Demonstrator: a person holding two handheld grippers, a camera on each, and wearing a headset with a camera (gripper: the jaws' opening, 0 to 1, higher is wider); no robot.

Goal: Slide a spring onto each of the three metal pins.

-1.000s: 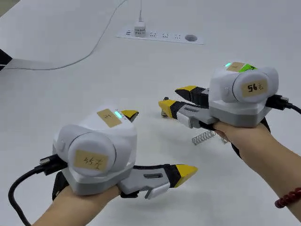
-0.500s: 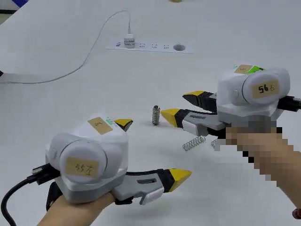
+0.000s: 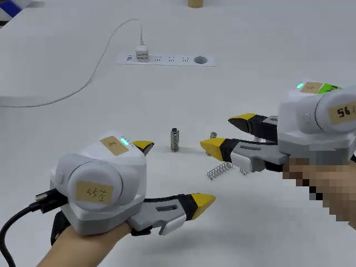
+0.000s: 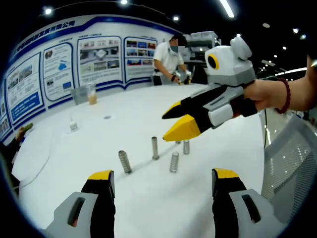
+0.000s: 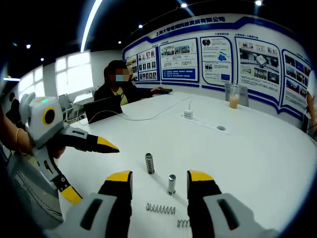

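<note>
Left tongs [image 3: 174, 173]: we hold them low at the near left of the worktop [image 3: 67, 128], jaws wide apart, nothing between them
Right tongs [image 3: 228, 132]: jaws also apart and empty, hovering over the parts from the right
Sprung pin [image 3: 175, 139]: upright between our two tools, a spring already seated on it
Bare pin [image 3: 213, 135]: upright, just beside the lower tip of the right tongs; in the right gripper view it stands in the gap between the jaws
Loose spring [image 3: 221, 169]: flat on the worktop just below the right tongs, near the bare pin but apart from it
Second loose spring [image 5: 183, 223]: lying close under the right tongs, partly hidden
Third pin: a small upright piece [image 4: 186, 146] in the left gripper view may be it; we cannot tell
Key relation: the loose spring sits beneath and a little behind the right tips, its long axis flat and crosswise to those jaws, while the bare pin's axis is vertical; our right hand is much the nearer
Next move, as we judge it: dip the right tongs to pinch the coil, then stand it upright over the bare pin
Risk: a thin coil may roll or flick away when pinched
Progress: one spring on, by our count
Containers: none holds the parts; a cup [image 5: 231, 100] stands well apart across the worktop, with amber liquid low in it
</note>
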